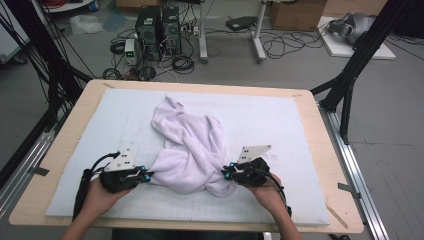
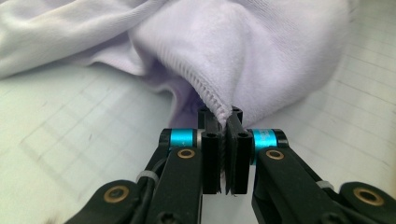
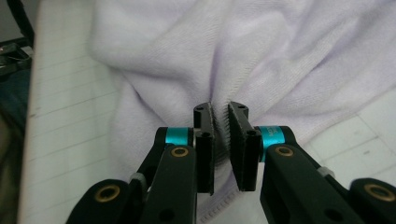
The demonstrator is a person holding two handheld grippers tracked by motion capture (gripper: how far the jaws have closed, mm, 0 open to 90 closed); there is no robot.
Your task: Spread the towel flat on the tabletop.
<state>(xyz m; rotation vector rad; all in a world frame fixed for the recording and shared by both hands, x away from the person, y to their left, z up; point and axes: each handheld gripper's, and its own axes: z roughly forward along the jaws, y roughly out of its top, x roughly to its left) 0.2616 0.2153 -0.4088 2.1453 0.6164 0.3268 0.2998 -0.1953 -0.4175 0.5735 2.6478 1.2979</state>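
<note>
Fingers of the left gripper (image 2: 223,140) pinch a stitched hem of the crumpled lilac towel (image 1: 192,145); the right gripper (image 3: 222,140) clamps a fold at its near right edge. It lies mid-table on the white mat (image 1: 280,125).

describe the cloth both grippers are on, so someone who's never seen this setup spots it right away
Start at the wooden table covered by a white gridded mat. Near the mat's middle lies a crumpled pale lilac towel, bunched in a twisted heap. It is the one soft thing on the mat, with a stitched hem pinched by the left gripper on one side and the right gripper on the other.
</note>
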